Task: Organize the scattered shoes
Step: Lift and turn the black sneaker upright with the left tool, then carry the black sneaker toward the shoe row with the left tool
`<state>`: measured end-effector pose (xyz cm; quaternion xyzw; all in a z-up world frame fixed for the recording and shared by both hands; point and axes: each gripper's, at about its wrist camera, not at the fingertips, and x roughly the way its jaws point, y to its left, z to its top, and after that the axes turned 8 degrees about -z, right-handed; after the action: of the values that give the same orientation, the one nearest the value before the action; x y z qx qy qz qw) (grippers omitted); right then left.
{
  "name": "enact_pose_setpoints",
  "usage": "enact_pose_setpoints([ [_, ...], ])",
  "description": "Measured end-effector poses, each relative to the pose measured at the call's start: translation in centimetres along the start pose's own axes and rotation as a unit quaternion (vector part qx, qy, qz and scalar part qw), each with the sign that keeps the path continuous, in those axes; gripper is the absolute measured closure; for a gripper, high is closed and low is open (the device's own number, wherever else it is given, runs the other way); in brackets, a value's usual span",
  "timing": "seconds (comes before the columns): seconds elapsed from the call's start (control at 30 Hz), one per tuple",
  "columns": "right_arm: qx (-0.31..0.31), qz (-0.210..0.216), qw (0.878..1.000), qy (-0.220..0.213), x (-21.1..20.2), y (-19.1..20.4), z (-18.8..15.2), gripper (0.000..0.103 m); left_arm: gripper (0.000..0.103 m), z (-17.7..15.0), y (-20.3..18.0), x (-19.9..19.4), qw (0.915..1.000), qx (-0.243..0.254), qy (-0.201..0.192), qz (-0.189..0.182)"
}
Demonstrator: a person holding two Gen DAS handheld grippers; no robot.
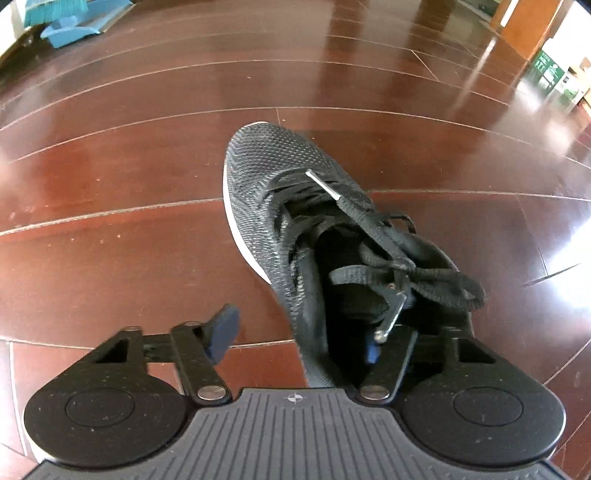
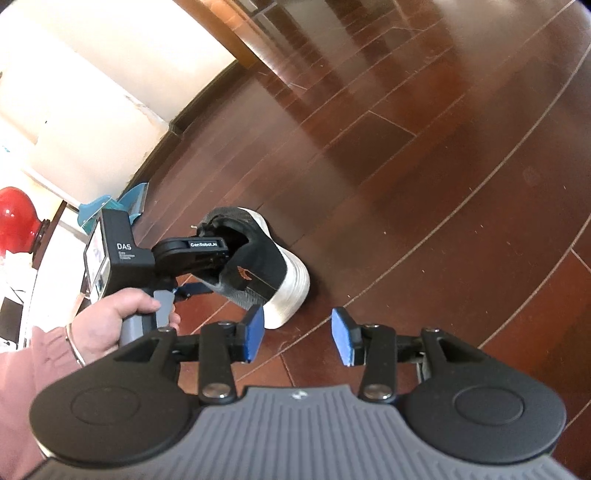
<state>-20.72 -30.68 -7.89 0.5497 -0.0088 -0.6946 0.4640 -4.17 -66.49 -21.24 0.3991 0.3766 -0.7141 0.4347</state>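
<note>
Our left gripper (image 1: 295, 343) stands spread wide, one finger inside the black shoe's (image 1: 295, 206) collar and the other outside it; whether it pinches the collar we cannot tell. Our right gripper (image 2: 297, 336) hangs open and empty, just beside the heel. A hand (image 2: 110, 325) clasps the left handle. Bare wood floor (image 2: 443, 184) spreads ahead; a wall (image 2: 110, 74) runs far left.

Probably a home: glossy wooden floor (image 1: 147, 184), red vase (image 2: 14, 221), blue dustpan (image 1: 74, 26).
</note>
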Motion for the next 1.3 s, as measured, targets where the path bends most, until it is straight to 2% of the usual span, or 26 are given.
enact_pose_setpoints([
  [0.03, 0.002, 0.0, 1.0, 0.001, 0.1, -0.1, -0.1, 0.059, 0.062, -0.1, -0.1, 0.1, 1.0, -0.002, 0.005, -0.002],
  [0.1, 0.002, 0.002, 1.0, 0.002, 0.2, -0.1, 0.0, 0.059, 0.069, -0.4, -0.1, 0.4, 0.9999, -0.006, 0.005, -0.008],
  [0.17, 0.001, 0.002, 1.0, 0.002, 0.3, -0.2, 0.0, 0.059, 0.081, -0.6, -0.5, 0.4, 0.9999, -0.007, 0.007, -0.012],
  [0.27, 0.003, 0.003, 1.0, -0.001, 0.3, -0.4, 0.2, 0.059, 0.085, -0.8, -0.6, 0.2, 0.9998, -0.012, 0.01, -0.011],
  [0.63, 0.002, 0.008, 1.0, 0.003, -0.8, -0.2, -0.4, 0.059, 0.089, -0.9, -1.3, -3.3, 0.9995, -0.017, 0.013, -0.023],
  [0.77, 0.002, 0.009, 1.0, 0.001, -2.1, -0.5, -0.9, 0.059, 0.089, -1.6, -2.6, -5.3, 0.9989, -0.019, 0.016, -0.04],
  [0.97, 0.02, 0.011, 1.0, -0.004, -4.8, -1.8, -2.3, 0.059, 0.089, -3.6, -3.9, -7.6, 0.9977, -0.024, 0.025, -0.059],
  [1.3, 0.074, -0.003, 0.997, -0.022, -12.2, -6.0, -4.2, 0.059, 0.089, -6.7, -7.2, -11.1, 0.9964, -0.028, 0.031, -0.074],
])
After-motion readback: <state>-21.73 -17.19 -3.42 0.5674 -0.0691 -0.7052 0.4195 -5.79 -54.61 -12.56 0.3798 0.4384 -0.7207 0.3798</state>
